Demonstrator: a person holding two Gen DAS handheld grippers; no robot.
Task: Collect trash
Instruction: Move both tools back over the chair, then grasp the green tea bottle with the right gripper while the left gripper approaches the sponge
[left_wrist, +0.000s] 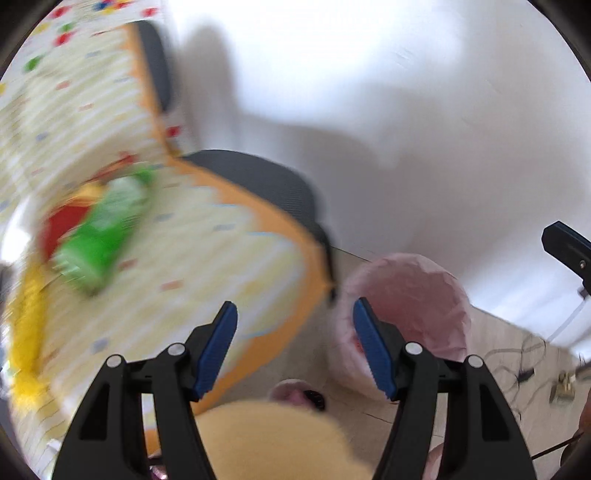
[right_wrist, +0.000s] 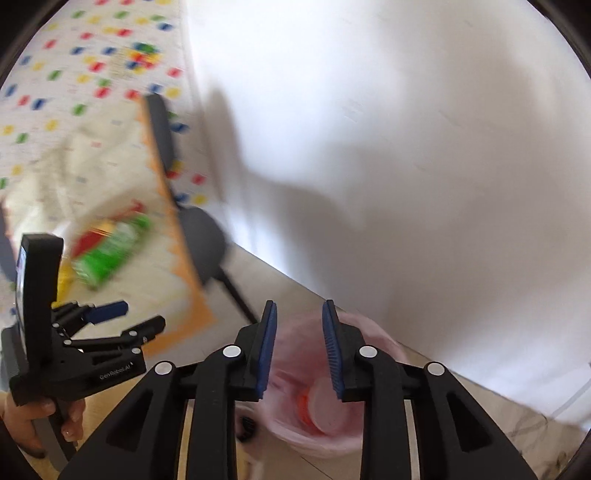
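1. The left tool (left_wrist: 295, 347) stands wide open with nothing between its blue pads. It hangs over the near edge of the bench (left_wrist: 207, 254), a surface under a pale striped cloth with an orange border, just left of the bin.
2. The right tool (right_wrist: 299, 347) is partly open and also empty. It hangs directly above the pink-lined bin (right_wrist: 314, 424), which stands on the floor near the white wall (right_wrist: 406, 147). I judge that position suits dropping trash straight into the liner.
3. Inside the bin lies a pale round piece with an orange-red edge (right_wrist: 325, 410), perhaps a cup or a lid; blur makes it hard to say which.
4. The trash left to collect, as far as I can tell, is the green bottle (left_wrist: 103, 236). It lies on its side on the bench, to the left and farther off than the left tool, well apart from the bin. It is bright green with a lighter band, and it rests against a red and yellow wrapper (left_wrist: 62, 221).
5. A dark chair (right_wrist: 203, 240) sits just beyond the bench's far edge, against the wall.
6. The left tool is the nearer one to the bottle, so it looks the likelier to reach for it, and its wide opening would take the bottle's body.
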